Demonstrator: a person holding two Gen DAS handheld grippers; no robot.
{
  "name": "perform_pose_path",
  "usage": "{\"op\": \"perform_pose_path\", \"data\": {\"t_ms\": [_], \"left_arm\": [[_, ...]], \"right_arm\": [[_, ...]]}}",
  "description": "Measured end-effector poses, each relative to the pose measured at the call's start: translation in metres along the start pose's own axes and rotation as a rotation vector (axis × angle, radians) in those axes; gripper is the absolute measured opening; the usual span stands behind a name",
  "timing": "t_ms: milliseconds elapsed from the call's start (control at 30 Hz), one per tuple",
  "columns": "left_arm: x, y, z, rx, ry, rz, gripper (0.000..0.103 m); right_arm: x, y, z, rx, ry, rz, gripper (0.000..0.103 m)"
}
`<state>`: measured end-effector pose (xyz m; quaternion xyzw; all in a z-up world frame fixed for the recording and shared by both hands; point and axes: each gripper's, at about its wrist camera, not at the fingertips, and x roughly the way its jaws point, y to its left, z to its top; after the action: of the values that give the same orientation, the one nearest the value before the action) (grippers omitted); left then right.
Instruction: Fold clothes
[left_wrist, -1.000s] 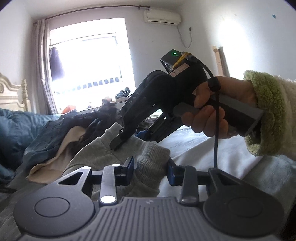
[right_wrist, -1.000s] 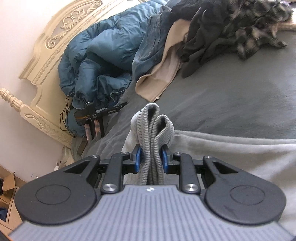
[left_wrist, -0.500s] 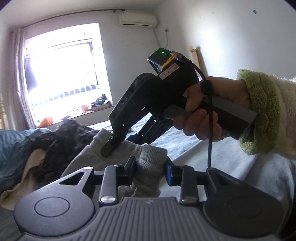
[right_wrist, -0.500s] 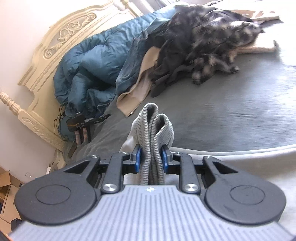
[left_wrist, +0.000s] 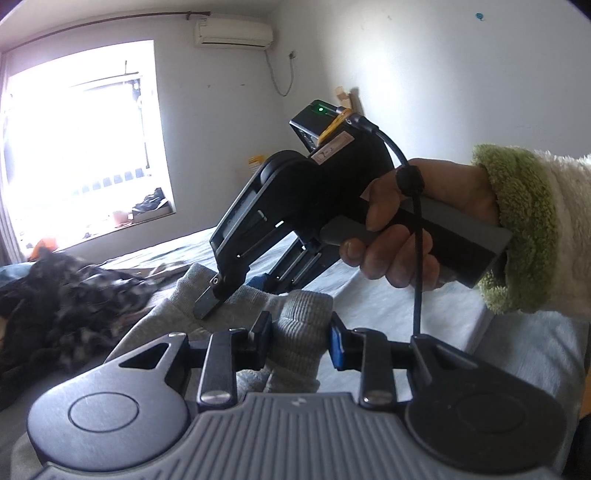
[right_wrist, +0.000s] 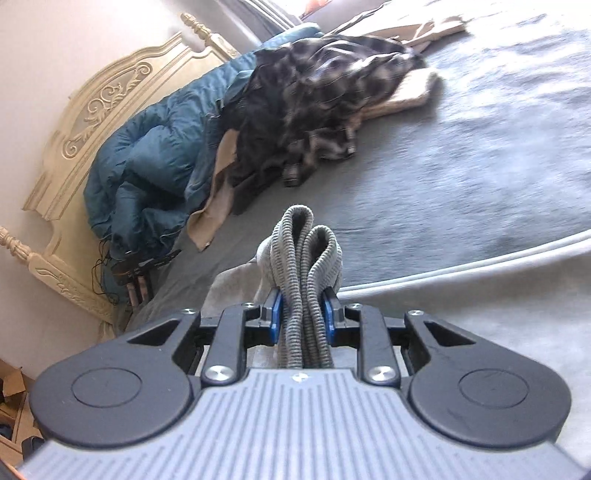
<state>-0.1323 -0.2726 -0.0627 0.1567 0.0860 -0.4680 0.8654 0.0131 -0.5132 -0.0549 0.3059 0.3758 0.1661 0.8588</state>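
— Both tools were clenched on the grey ribbed-knit sweatshirt (left_wrist: 236, 306): the left gripper (left_wrist: 300, 334) on a bunched cuff, the right gripper (right_wrist: 303, 313) on a doubled ribbed hem edge.

— Where was that garment?

— Lifted over the dark grey bed sheet (right_wrist: 461, 177), trailing toward the camera. The person's right hand (left_wrist: 410, 225), in a fleecy green-cuffed sleeve (left_wrist: 524, 229), gripped its tool beside the left one.

— Room to move?

— Beyond the sweatshirt the sheet lay bare. The dark plaid clothes pile (right_wrist: 317, 96) and teal quilt (right_wrist: 147, 162) crowded the carved cream headboard (right_wrist: 92, 110), well apart from it.
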Motion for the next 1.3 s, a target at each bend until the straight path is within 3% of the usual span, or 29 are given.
{"op": "perform_pose_path", "data": {"t_ms": [700, 900, 1300], "left_arm": [[0.105, -0.085, 0.036, 0.031, -0.037, -0.173, 0.032], [0.127, -0.105, 0.031, 0.055, -0.019, -0.218, 0.032], [0.172, -0.105, 0.021, 0.086, 0.007, -0.274, 0.032]], "right_arm": [[-0.107, -0.094, 0.015, 0.005, -0.031, -0.087, 0.020], [-0.121, -0.130, 0.009, 0.040, -0.033, -0.095, 0.020], [-0.127, -0.170, -0.003, 0.096, -0.060, -0.062, 0.020]]}}
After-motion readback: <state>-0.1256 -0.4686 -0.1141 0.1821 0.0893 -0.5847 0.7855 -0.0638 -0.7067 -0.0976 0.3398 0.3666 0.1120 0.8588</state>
